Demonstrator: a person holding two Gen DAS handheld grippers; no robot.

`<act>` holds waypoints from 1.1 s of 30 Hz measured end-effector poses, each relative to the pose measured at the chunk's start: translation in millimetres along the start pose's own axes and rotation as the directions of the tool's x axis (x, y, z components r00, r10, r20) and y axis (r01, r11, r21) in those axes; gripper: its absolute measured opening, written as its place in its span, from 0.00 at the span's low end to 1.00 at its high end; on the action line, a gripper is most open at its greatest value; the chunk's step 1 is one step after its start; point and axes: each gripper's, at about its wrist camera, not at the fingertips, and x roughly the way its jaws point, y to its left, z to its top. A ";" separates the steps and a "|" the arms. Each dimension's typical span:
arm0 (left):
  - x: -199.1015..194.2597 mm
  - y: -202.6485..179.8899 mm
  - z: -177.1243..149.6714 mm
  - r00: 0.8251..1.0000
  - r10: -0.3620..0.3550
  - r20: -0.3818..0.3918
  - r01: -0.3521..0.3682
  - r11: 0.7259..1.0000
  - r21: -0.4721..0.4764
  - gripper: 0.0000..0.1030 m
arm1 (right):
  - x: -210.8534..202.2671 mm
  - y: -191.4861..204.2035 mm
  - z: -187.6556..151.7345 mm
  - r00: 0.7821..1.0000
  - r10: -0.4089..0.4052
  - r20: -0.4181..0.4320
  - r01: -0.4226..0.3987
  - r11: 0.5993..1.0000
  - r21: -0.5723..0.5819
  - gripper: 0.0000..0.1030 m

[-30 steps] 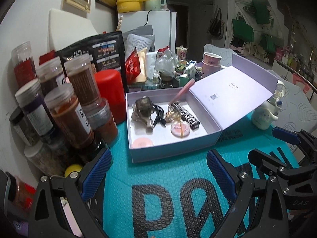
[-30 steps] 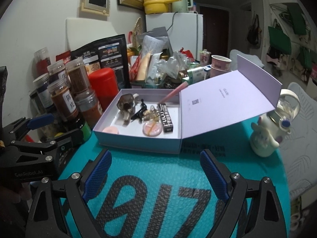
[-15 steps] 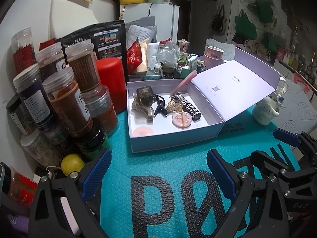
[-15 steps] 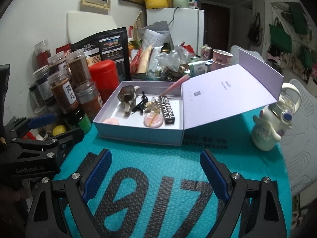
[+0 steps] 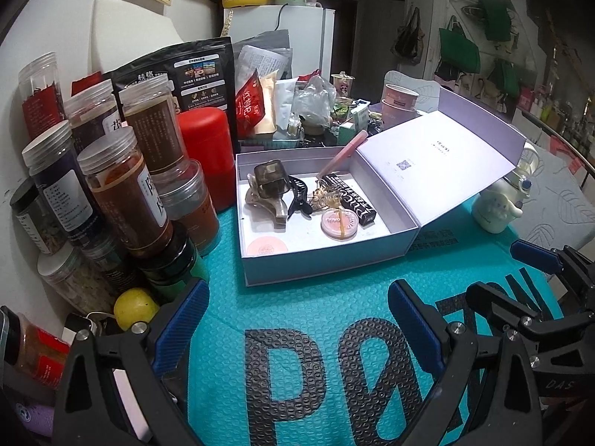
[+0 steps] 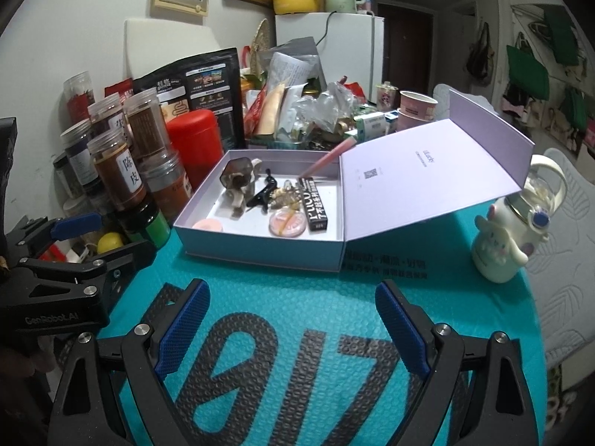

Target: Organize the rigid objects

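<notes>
Meanwhile no change since second ago: left gripper, right gripper both agape, empty; box at 12 o'clock, contents untouched.

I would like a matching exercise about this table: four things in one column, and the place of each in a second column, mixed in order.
Things:
1. black hair clip
2. yellow lemon
3. white character bottle
4. red canister

Places:
A. on the teal mat, under the edge of the open lid
B. inside the lavender box
C. low beside the stacked jars
D. upright behind the box, beside the jars

Pairs: 1-B, 2-C, 3-A, 4-D
</notes>
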 end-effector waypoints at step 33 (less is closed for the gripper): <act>9.8 -13.1 2.5 1.000 -0.002 -0.017 0.002 1.000 0.021 0.96 | 1.2 -13.2 -3.1 1.000 -0.020 -0.012 0.020 0.999 0.027 0.89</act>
